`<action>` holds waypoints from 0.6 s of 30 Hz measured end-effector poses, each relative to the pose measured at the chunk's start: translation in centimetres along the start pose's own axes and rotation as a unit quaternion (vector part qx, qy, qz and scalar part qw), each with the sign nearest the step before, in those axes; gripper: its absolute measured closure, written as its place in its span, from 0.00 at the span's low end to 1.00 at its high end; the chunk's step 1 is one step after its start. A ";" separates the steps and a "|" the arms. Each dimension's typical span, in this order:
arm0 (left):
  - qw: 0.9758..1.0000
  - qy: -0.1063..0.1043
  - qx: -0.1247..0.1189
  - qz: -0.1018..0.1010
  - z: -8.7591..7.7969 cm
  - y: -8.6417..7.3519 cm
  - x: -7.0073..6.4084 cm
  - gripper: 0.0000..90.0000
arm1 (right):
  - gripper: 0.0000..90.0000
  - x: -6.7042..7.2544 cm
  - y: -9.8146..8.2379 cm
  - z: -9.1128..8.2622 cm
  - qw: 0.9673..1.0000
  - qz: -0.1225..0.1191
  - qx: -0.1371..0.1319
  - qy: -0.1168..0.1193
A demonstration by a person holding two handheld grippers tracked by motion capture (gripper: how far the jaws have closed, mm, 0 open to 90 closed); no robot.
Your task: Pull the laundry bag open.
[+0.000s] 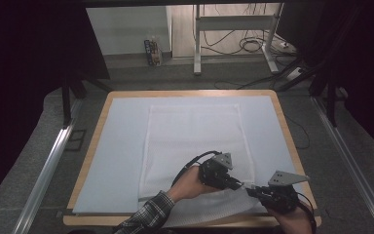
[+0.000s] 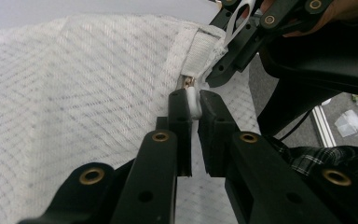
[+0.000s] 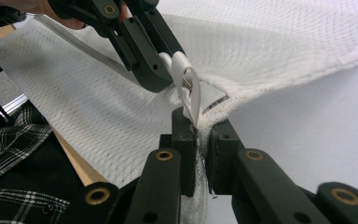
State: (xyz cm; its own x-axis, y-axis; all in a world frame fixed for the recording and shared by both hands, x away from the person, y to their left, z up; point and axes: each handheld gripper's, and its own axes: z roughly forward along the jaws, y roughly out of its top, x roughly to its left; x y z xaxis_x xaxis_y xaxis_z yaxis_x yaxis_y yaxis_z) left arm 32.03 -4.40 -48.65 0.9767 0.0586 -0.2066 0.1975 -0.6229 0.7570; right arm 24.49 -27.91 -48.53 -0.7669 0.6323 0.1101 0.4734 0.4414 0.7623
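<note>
A white mesh zip bag (image 1: 195, 141) lies flat on the white mat (image 1: 121, 146), with its near right corner lifted off the mat. My left gripper (image 1: 240, 185) is shut on the bag's white zipper pull (image 2: 195, 105), a looped tab also seen in the right gripper view (image 3: 188, 84). My right gripper (image 1: 251, 191) meets it tip to tip and is shut on the bag's hemmed corner (image 3: 214, 100) beside the zipper end. In the left gripper view my own jaws (image 2: 195, 100) pinch the tab, and the right gripper (image 2: 233, 51) hangs just beyond. The right gripper's jaws (image 3: 200, 128) clamp bunched mesh.
The mat covers a wooden table (image 1: 95, 141), whose front edge (image 1: 195, 222) runs under both hands. Metal rails (image 1: 48, 165) flank the table. Beyond it stand a desk frame (image 1: 197, 44), floor cables (image 1: 251, 44) and a small box (image 1: 152, 51).
</note>
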 end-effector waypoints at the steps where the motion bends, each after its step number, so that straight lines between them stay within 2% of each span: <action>1: 1.000 0.000 0.001 0.000 -0.1 0.0 0.0 0.94 | 0.93 0.0 0.0 0.0 1.000 0.000 -0.002 -0.002; 7: 1.000 -0.004 0.000 0.005 -0.3 -0.4 0.1 0.97 | 0.94 0.0 -0.1 -0.1 1.000 -0.001 -0.001 -0.009; 18: 1.000 -0.014 -0.007 -0.008 -0.7 -1.3 0.2 0.97 | 0.95 0.2 -0.3 0.1 1.000 -0.008 0.013 -0.018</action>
State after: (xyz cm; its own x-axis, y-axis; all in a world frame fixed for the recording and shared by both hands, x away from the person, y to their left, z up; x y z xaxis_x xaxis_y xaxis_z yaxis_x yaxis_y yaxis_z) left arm 32.01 -3.07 -49.24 0.9709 0.0469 -0.2349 0.2139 -0.6114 0.7619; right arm 24.23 -27.81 -48.78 -0.7587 0.6471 0.0754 0.4732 0.4678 0.7465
